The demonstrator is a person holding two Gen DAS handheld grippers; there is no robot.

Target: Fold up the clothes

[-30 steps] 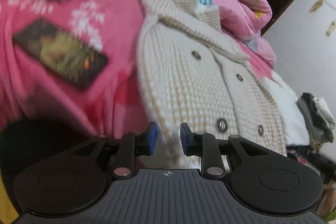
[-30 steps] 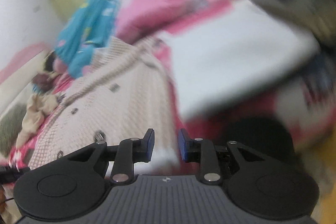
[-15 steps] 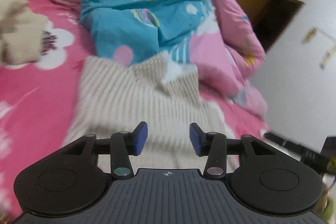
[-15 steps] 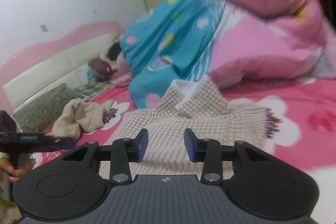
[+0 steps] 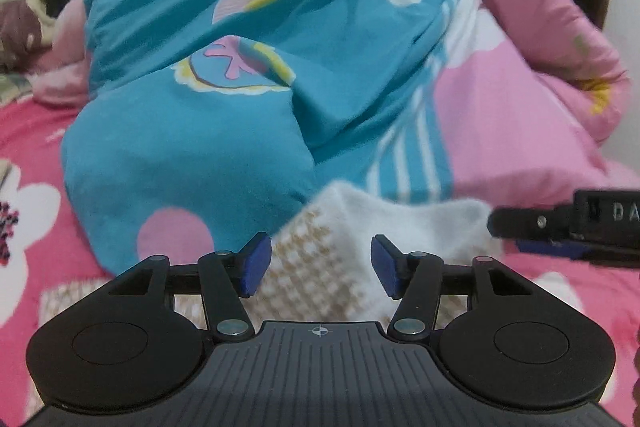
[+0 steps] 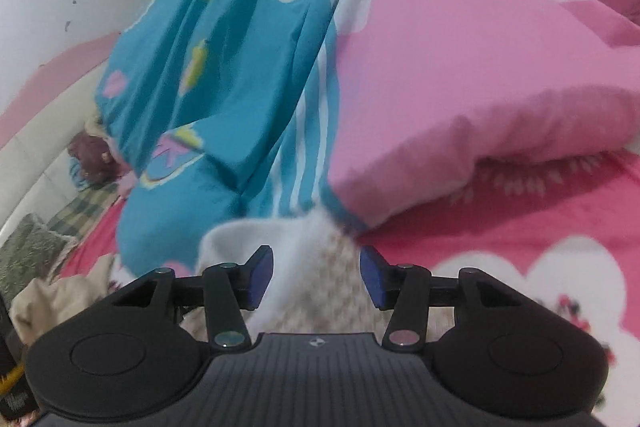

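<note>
A pink flowered bedsheet [image 5: 28,131] covers the bed, and a rolled teal and pink quilt [image 5: 224,131] fills the view from 9 to 3 o'clock. The cream knit cardigan [image 5: 320,267] lies flat at 6 o'clock, its white collar touching the quilt. The left gripper [image 5: 318,267] and right gripper [image 6: 316,277] hover above the collar, jaws opening, gripping nothing (each pad clear of the knit)
</note>
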